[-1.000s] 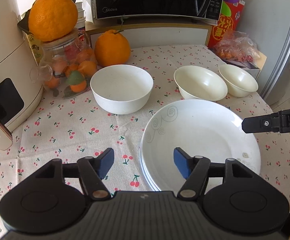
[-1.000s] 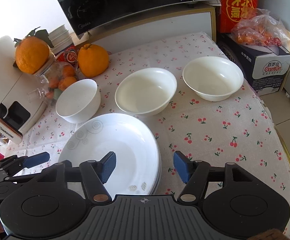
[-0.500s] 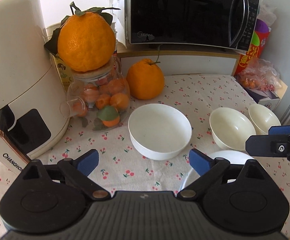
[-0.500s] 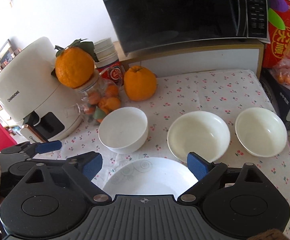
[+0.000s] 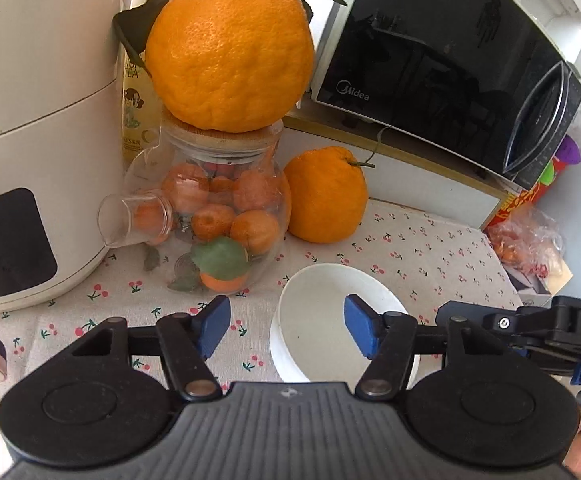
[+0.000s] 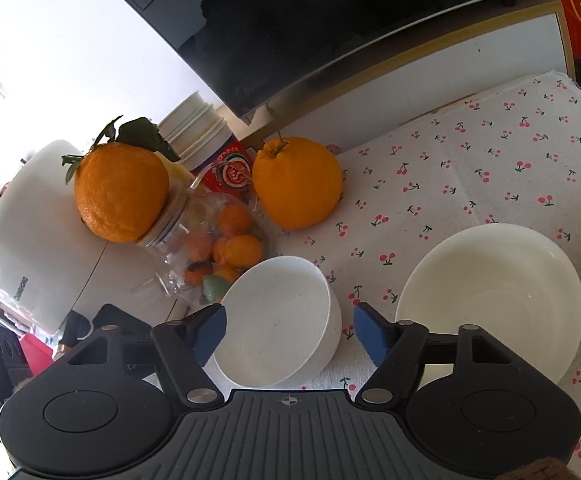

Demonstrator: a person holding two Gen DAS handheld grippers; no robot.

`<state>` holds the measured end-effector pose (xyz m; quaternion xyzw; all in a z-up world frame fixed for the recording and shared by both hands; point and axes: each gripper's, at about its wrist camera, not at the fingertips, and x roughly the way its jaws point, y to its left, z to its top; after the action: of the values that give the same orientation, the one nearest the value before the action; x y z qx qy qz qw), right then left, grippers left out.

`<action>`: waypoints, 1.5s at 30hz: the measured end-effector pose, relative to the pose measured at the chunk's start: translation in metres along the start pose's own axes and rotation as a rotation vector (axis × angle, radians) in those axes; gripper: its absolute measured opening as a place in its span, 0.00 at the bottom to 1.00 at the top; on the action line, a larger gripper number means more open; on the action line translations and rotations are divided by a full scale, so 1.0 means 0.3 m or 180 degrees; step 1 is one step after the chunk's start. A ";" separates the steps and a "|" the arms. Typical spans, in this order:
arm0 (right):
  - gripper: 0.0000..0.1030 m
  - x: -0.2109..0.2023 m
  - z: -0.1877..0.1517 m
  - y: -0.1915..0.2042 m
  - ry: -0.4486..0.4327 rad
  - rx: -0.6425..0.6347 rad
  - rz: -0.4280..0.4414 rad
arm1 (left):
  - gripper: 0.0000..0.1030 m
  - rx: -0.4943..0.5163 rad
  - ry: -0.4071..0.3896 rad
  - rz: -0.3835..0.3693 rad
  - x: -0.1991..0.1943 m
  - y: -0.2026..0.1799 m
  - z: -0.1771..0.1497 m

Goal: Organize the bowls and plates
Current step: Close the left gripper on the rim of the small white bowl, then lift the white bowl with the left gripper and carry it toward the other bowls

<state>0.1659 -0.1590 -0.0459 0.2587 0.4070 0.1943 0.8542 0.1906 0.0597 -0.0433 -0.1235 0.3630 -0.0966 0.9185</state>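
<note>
No bowl is seen stacked yet. The wide bowl [image 6: 490,304] sits right of the right gripper [image 6: 288,334]; the deep bowl [image 6: 278,320] apparently lies between its half-closed, empty jaws. The left gripper [image 5: 286,330], likewise half-closed, straddles its near rim, gripping nothing.

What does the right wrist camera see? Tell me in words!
The right hand-held gripper, jaws apart, straddles a deep white bowl on a cherry-print tablecloth. A wider bowl sits right; oranges and a jar behind.
</note>
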 end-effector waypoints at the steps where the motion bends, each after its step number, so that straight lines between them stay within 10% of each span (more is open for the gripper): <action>1: 0.56 0.007 0.001 -0.003 0.0000 0.0019 -0.0003 | 0.48 -0.0042 -0.0005 -0.0006 0.008 0.005 0.001; 17: 0.19 0.110 -0.014 -0.011 0.0104 0.0003 -0.0346 | 0.09 -0.0089 0.0140 0.0021 0.067 0.022 -0.018; 45: 0.12 -0.139 0.010 0.042 -0.0166 -0.0078 -0.0254 | 0.07 0.0184 -0.0031 -0.0113 -0.110 -0.094 0.000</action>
<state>0.1419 -0.1726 -0.0121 0.2367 0.3922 0.1583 0.8747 0.1644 0.0418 -0.0137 -0.1038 0.3534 -0.1227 0.9216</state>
